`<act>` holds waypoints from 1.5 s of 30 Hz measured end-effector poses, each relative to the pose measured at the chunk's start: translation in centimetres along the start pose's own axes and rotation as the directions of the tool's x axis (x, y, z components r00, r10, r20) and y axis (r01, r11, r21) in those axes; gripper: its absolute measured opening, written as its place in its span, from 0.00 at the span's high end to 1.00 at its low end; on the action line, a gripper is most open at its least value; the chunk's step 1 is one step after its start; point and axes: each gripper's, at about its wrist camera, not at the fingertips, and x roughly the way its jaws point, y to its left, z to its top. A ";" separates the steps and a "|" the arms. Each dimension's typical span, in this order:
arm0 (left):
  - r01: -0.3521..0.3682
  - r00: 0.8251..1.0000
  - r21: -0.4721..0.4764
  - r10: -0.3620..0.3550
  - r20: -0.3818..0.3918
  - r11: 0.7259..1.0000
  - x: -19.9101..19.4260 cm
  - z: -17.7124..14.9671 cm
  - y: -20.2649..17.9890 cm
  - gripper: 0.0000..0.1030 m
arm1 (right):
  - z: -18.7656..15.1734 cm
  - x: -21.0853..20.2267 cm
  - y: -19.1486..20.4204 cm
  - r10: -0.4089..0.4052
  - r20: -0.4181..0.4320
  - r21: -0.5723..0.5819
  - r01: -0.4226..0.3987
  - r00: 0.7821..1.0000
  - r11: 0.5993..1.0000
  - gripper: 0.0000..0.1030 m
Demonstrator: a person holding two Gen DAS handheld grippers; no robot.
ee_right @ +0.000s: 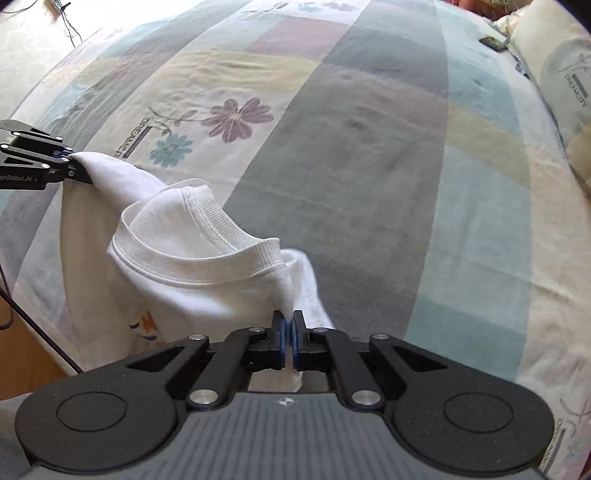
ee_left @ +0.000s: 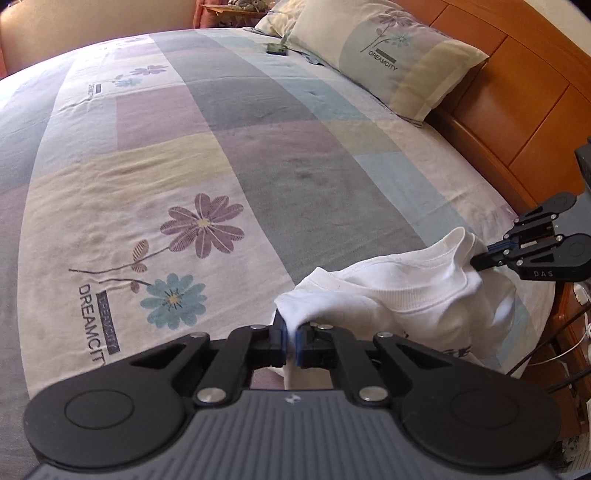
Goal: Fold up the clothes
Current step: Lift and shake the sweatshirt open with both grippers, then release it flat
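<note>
Shirt pinched between both tools

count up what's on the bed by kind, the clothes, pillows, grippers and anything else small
White shirt: 1
Pillows: 2 in view, the far one partly hidden
Grippers: 2, left and right, both shut on the shirt
Small dark object: 1
Total: 6
</note>
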 end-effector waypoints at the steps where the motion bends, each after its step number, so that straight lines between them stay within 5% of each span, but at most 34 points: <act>1: -0.018 1.000 0.010 0.018 0.007 1.000 0.2 0.5 0.3 0.98 | 0.8 0.2 -0.6 -0.031 0.017 -0.020 0.031 0.999 0.999 0.94; 11: -0.153 0.988 -0.044 0.153 0.001 0.987 3.1 2.8 4.5 0.98 | 8.0 5.7 -5.5 -0.176 0.107 -0.102 0.187 0.978 0.977 0.94; 20: -0.229 0.967 -0.124 0.210 -0.147 0.965 7.6 1.7 9.3 0.98 | 12.2 12.9 -7.1 -0.147 0.076 -0.133 0.156 0.986 0.979 0.94; 32: -0.276 0.955 -0.078 0.265 -0.131 0.958 12.4 5.4 11.7 0.93 | 17.5 17.9 -9.3 -0.147 0.075 -0.109 0.154 0.986 0.982 0.93; 35: -0.275 0.950 -0.083 0.258 -0.177 0.958 13.5 5.0 11.6 0.92 | 17.0 18.2 -9.4 -0.123 0.052 -0.071 0.127 0.991 0.989 0.90; 39: -0.281 0.950 -0.129 0.257 -0.175 0.951 11.8 3.3 11.1 0.88 | 14.9 15.9 -8.8 -0.096 0.082 -0.011 0.097 0.992 0.995 0.71; 41: -0.277 0.953 -0.203 0.241 -0.182 0.939 10.3 1.9 11.1 0.74 | 13.5 14.3 -8.5 -0.090 0.096 0.025 0.088 0.991 0.996 0.63; 45: -0.241 0.965 -0.362 0.181 -0.192 0.900 7.3 -2.0 10.6 0.62 | 10.4 11.8 -8.0 -0.051 0.086 0.124 0.040 0.995 0.991 0.57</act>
